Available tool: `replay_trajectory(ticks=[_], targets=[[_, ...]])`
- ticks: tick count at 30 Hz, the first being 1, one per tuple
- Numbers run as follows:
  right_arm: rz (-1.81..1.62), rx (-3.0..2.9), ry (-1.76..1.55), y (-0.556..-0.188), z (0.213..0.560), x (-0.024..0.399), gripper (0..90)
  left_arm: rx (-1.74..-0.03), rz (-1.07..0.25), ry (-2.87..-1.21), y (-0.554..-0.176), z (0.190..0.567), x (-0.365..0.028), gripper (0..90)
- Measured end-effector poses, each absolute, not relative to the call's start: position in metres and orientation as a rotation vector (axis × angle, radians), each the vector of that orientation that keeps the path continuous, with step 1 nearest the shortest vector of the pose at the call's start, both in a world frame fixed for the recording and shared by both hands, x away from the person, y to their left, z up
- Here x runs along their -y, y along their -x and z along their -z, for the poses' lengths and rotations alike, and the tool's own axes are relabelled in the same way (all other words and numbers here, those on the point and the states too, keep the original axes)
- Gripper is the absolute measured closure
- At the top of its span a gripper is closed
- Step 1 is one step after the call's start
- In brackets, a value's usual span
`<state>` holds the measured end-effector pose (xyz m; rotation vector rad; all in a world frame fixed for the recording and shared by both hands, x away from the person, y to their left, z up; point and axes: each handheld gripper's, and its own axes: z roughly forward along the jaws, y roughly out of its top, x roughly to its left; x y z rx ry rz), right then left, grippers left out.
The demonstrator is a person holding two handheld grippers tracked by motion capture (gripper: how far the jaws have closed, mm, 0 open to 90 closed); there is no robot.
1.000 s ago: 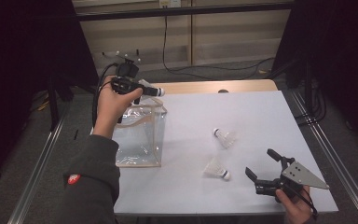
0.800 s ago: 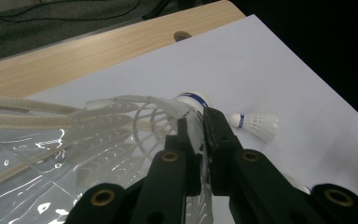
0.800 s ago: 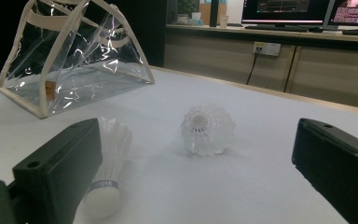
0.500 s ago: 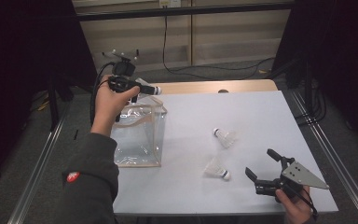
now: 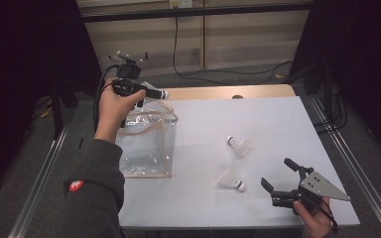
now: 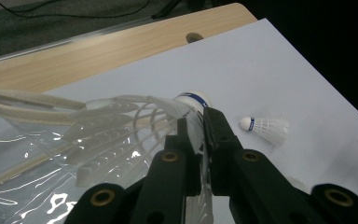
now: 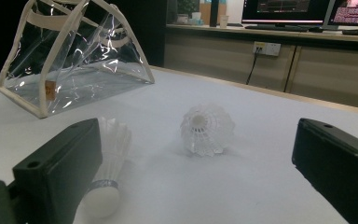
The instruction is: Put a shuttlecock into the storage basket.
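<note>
Shuttlecock (image 6: 135,122) number one sits pinched in the left gripper (image 5: 146,93), whose jaws are closed on its skirt just behind the cork, the cork pointing out past the jaw tips toward the worktop's (image 5: 258,124) middle. In the high view that gripper is held up over the far rim of the clear bag (image 5: 146,141), which stands open-mouthed at the left of the worktop.

Judging by this, the step in hand is dropping the shuttlecock into the bag. To do it well, bring the gripper squarely over the opening, not over the tan-edged rim or the handles, and tip the cork downward so the weighted end leads. Lower it a little into the mouth before parting the jaws; feathers catch easily on soft plastic, and a high release could let it glance off the rim onto the worktop. Open the jaws fully so the skirt does not snag on a pad.

Two more shuttlecocks lie on the worktop to the right: one (image 5: 240,146) farther off, one (image 5: 230,179) just beside the right gripper (image 5: 278,179). That gripper rests low at the near right corner, jaws wide apart and holding nothing; in its own view the near shuttlecock (image 7: 107,172) lies by its left jaw, the other (image 7: 207,129) beyond.
</note>
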<state>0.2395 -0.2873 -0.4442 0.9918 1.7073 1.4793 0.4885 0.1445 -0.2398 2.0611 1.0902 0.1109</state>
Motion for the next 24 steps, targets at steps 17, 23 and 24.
replay_trajectory(ticks=[17,23,24], targets=[[-1.481,-1.708,-0.994,-0.240,0.444,0.287,1.3,-1.131,-0.127,-2.040,-0.494,0.239,-0.153,86.4],[-1.484,-1.707,-0.997,-0.240,0.444,0.288,1.4,-1.153,-0.138,-2.037,-0.496,0.240,-0.156,86.4],[-1.482,-1.708,-0.996,-0.240,0.444,0.288,1.4,-1.161,-0.137,-2.034,-0.496,0.240,-0.155,86.4]])
